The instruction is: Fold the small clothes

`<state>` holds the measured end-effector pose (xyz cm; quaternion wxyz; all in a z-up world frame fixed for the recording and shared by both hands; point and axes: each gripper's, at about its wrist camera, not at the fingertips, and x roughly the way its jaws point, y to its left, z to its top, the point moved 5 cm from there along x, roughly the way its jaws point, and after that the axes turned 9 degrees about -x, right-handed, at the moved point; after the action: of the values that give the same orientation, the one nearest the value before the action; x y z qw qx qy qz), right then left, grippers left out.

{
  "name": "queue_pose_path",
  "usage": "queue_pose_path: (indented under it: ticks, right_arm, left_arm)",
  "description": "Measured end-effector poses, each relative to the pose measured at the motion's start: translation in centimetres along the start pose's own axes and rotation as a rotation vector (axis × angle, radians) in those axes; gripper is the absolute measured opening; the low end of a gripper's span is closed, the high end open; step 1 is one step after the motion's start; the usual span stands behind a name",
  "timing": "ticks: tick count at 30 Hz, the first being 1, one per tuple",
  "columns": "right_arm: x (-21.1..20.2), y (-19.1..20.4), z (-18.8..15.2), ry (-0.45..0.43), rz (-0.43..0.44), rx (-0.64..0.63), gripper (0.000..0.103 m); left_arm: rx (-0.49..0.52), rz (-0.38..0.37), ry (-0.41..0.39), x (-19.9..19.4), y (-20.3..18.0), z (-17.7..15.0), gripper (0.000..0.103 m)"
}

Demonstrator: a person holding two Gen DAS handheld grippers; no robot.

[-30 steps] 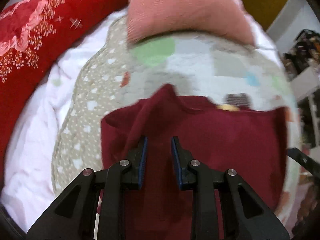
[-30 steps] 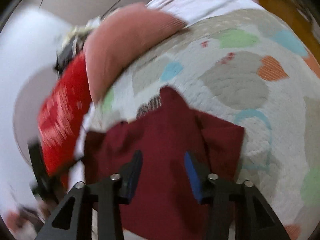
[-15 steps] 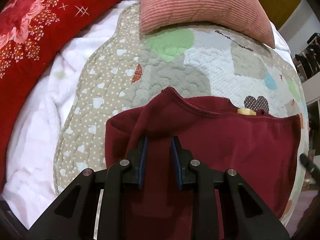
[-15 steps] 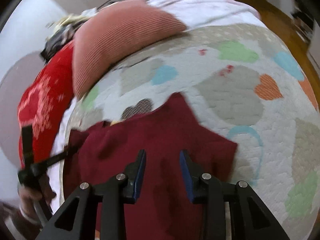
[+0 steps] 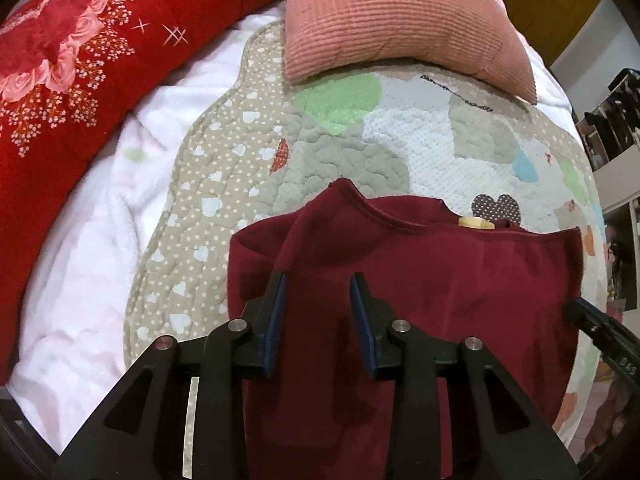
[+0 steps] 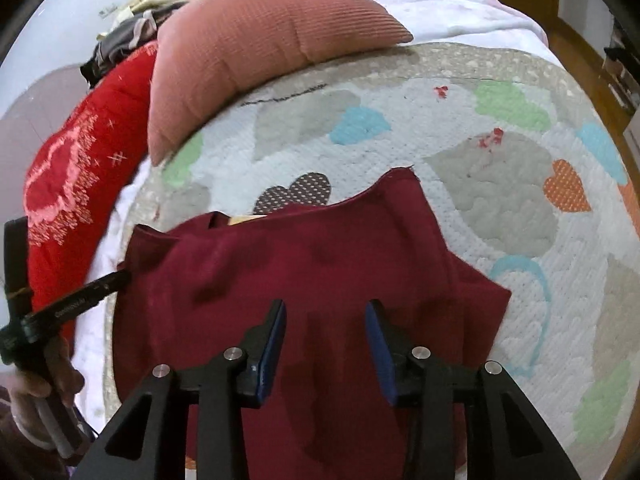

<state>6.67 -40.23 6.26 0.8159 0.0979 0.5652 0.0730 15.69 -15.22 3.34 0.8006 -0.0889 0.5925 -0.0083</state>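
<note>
While the dark red garment (image 5: 420, 280) lies spread on the patchwork quilt (image 5: 248, 184) straight ahead of both tools, the left gripper (image 5: 318, 286) stands over its left half with the jaws parted and nothing between them. Left of that gripper the left wrist view alone shows the white fleece blanket (image 5: 96, 240) and the full red floral quilt (image 5: 60, 68); beyond its fingers sits the pink ribbed cushion (image 5: 396, 16), and a pale yellow tag (image 5: 474, 223) peeps at the garment's neckline. At the far right of that view the tip of the right tool pokes in.

Over the garment's right half, the right gripper (image 6: 326, 312) hangs with jaws likewise apart and empty. Only the right wrist view shows the person's left hand (image 6: 44, 384) on the other tool's handle at the far left, a heap of clothes (image 6: 132, 28) behind the cushion, and wooden floor (image 6: 576, 60) to the right.

Half a second earlier the left jaws were narrow around a raised fold; now they are wider and the cloth lies slack. The right jaws have widened a little too.

Nothing lies on the garment.
</note>
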Motion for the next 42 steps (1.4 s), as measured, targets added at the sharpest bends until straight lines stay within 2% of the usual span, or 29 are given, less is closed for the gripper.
queue_pose_path:
  ticks: [2, 4, 7, 10, 11, 13, 16, 20, 23, 26, 28, 30, 34, 36, 38, 39, 40, 41, 42]
  right_arm:
    - [0.3, 0.1, 0.1, 0.000, -0.010, -0.003, 0.041]
    - [1.2, -0.5, -0.5, 0.023, -0.043, 0.009, 0.045]
    - [4.0, -1.8, -1.7, 0.100, -0.062, 0.041, 0.048]
    - [3.2, -0.4, -0.8, 0.091, -0.075, 0.015, 0.048]
    - [2.7, 0.8, -0.1, 0.070, -0.027, 0.015, 0.048]
    - [2.4, 2.9, 0.9, 0.056, 0.038, 0.011, 0.048]
    - [3.1, 8.1, 2.7, 0.059, 0.158, -0.055, 0.049]
    - [5.9, 15.7, 4.4, 0.093, 0.223, -0.162, 0.051]
    - [8.1, 19.4, 4.6, 0.130, 0.235, -0.208, 0.058]
    - [11.1, 22.2, 4.7, 0.188, 0.216, -0.228, 0.062]
    - [12.2, 23.3, 4.6, 0.207, 0.202, -0.244, 0.064]
    - [13.0, 24.4, 4.7, 0.208, 0.182, -0.268, 0.072]
    - [14.8, 25.5, 4.7, 0.229, 0.057, -0.311, 0.076]
    - [15.6, 25.7, 4.9, 0.238, 0.017, -0.318, 0.077]
    - [16.2, 25.9, 5.0, 0.247, -0.015, -0.349, 0.077]
    - [16.4, 25.9, 5.0, 0.247, -0.017, -0.357, 0.072]
    - [16.3, 25.8, 5.1, 0.240, -0.021, -0.361, 0.064]
    - [15.9, 25.2, 5.2, 0.224, -0.027, -0.349, 0.052]
    - [15.5, 24.5, 5.3, 0.218, 0.006, -0.320, 0.042]
  left_arm:
    - [-0.018, -0.021, 0.002, -0.5, 0.6, -0.4, 0.040]
    - [-0.045, -0.038, 0.012, -0.9, 1.6, -1.1, 0.041]
    - [-0.095, -0.058, 0.026, -1.3, 3.6, -2.6, 0.044]
    - [-0.160, -0.080, 0.035, -1.7, 6.1, -4.6, 0.047]
    - [-0.185, -0.088, 0.039, -1.7, 6.9, -5.3, 0.051]
    - [-0.239, -0.108, 0.046, -1.6, 8.4, -6.6, 0.052]
    - [-0.292, -0.125, 0.079, -1.0, 9.7, -8.4, 0.052]
    - [-0.307, -0.155, 0.089, -0.5, 9.7, -10.0, 0.052]
    - [-0.322, -0.186, 0.090, -0.3, 9.4, -10.8, 0.053]
    - [-0.329, -0.198, 0.096, 0.2, 9.4, -11.6, 0.058]
    - [-0.344, -0.215, 0.101, 0.6, 9.6, -12.1, 0.058]
    - [-0.360, -0.232, 0.088, 0.7, 9.8, -12.4, 0.061]
    - [-0.362, -0.254, 0.067, 0.9, 9.5, -12.9, 0.069]
    - [-0.366, -0.252, 0.064, 1.1, 9.5, -13.1, 0.069]
    - [-0.354, -0.250, 0.051, 1.2, 9.3, -13.4, 0.070]
    - [-0.347, -0.247, 0.043, 1.1, 9.2, -13.4, 0.071]
    - [-0.342, -0.241, 0.037, 1.0, 8.9, -13.5, 0.071]
    - [-0.334, -0.237, 0.035, 0.9, 8.7, -13.6, 0.071]
    - [-0.326, -0.240, 0.036, 0.8, 8.3, -13.5, 0.060]
